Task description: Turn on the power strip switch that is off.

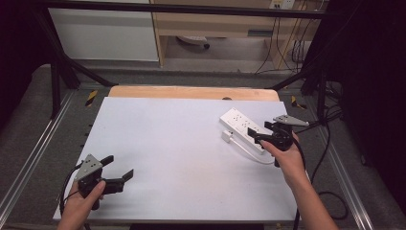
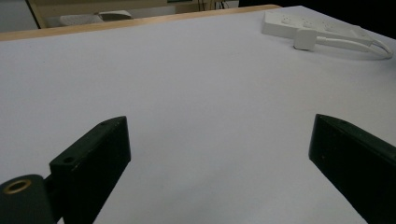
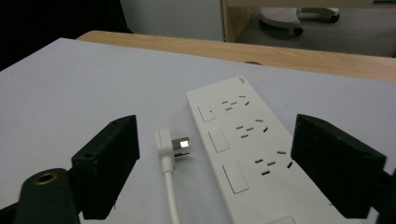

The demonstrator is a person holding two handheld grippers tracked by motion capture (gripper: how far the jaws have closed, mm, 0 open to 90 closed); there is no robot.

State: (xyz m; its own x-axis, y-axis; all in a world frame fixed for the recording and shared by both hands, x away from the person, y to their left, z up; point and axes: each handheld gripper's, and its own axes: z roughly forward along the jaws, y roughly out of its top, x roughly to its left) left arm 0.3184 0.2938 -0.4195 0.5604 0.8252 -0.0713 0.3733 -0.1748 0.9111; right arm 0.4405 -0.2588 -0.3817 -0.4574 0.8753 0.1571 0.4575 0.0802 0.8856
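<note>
Currently right gripper fingers spread wide, empty, low over white power strip at far right of worktop. Strip lies lengthwise between fingers, nearer right one. White plug with cord lies flat just beside strip, prongs pointing at it, unplugged, close to left finger. Left gripper fingers also wide apart, nothing between them, bare worktop below; strip and plug well apart, far ahead to right.
</note>
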